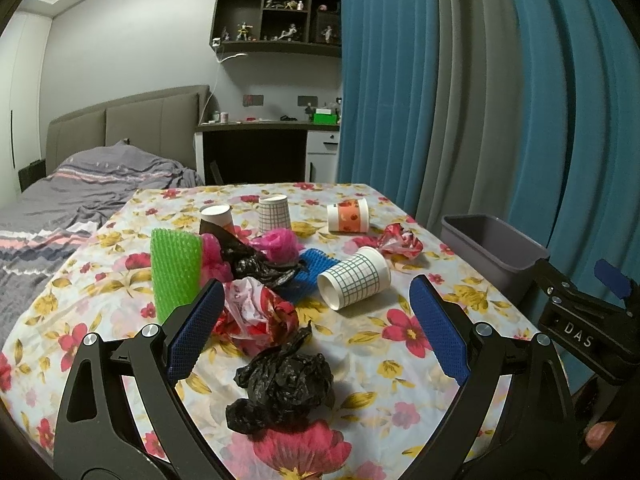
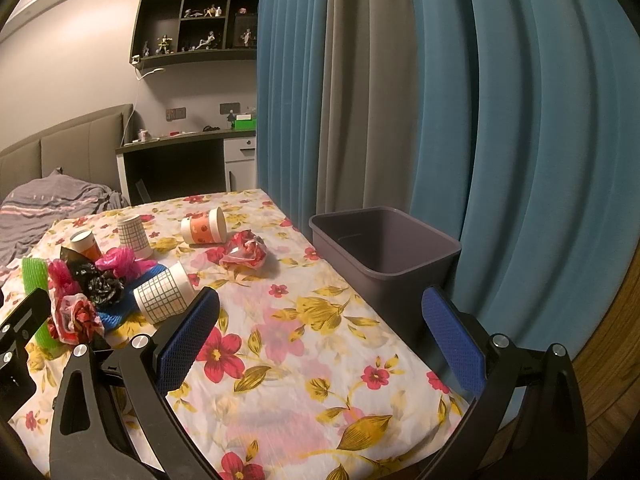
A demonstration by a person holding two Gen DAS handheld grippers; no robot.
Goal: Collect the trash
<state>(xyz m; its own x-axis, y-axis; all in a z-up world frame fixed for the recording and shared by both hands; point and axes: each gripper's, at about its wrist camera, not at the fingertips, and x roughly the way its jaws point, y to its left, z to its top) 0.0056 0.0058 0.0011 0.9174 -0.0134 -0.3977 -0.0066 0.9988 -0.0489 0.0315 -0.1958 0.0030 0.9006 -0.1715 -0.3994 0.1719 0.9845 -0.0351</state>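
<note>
The grey bin (image 2: pixel 384 256) beside the table (image 2: pixel 304 344) holds nothing visible; both the left gripper (image 1: pixel 316 320) and the right gripper (image 2: pixel 320 332) gape, spread wide and empty-handed.

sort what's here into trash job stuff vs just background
For the job: crumpled black plastic bag, tipped checked paper cup, crumpled red-white wrapper, grey plastic bin.
Just lying about: green box on the desk, figurines on the wall shelf.

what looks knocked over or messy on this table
Two paper cups lie on their sides: a grid-patterned cup near the middle and an orange-banded cup farther back. Crumpled plastic bags, such as the black one, are strewn across the floral tablecloth. The grey bin looks empty.
</note>
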